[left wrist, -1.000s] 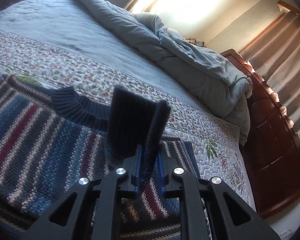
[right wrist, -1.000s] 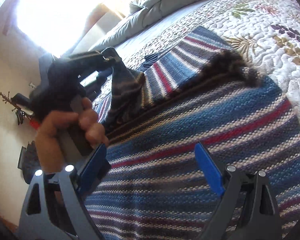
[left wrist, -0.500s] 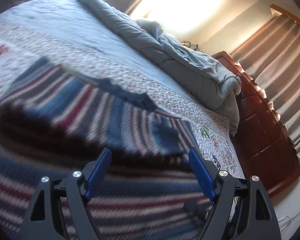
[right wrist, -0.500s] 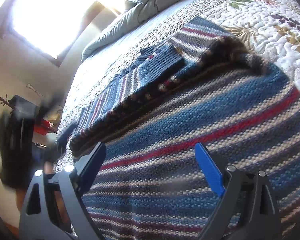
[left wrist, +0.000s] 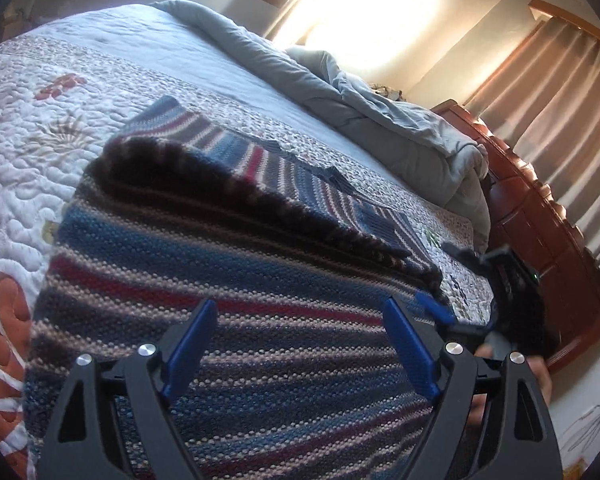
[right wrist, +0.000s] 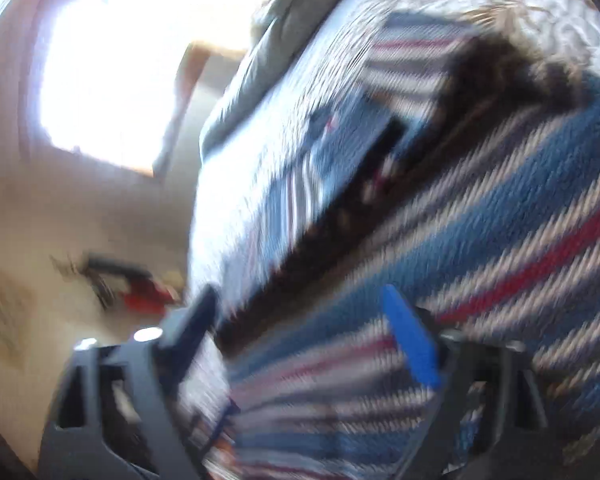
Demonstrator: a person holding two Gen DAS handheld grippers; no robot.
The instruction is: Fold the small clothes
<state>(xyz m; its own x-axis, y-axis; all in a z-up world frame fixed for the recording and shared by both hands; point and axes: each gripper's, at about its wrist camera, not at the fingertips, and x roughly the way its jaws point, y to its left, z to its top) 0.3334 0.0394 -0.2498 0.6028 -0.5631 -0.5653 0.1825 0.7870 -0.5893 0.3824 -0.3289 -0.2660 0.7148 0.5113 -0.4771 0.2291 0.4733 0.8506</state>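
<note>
The biggest risk sits with the whole garment: the striped sweater [left wrist: 228, 300] lies on the quilted bedspread [left wrist: 24, 168] with one part already doubled over, and a tug on only one edge would likely drag the knit across the quilt and undo that fold. A lesser risk is a lopsided grab. The right gripper [right wrist: 300, 332] sits at the near right edge of the sweater, its jaws have just been closing, and knit lies between them, yet the right wrist view is smeared, so I cannot tell whether the pads press the cloth yet; they look apart. If it pinches only the top layer, the lower layer would probably stay behind and wrinkle. The smallest hazard is the loose, thick knit snagging on a fingertip.

The left gripper [left wrist: 300, 344] hangs above the near part of the sweater, its jaws have just been opening and stand wide, with nothing clamped.

The sweater is a chunky knit in blue, red, cream and dark stripes, spread across the near half of the bed. The folded-over flap [left wrist: 204, 184] lies across the middle with its dark reverse side showing along the edge; past it the navy collar [left wrist: 332, 176] points toward the far grey duvet [left wrist: 380, 120]. The near hem runs beneath both grippers.
</note>
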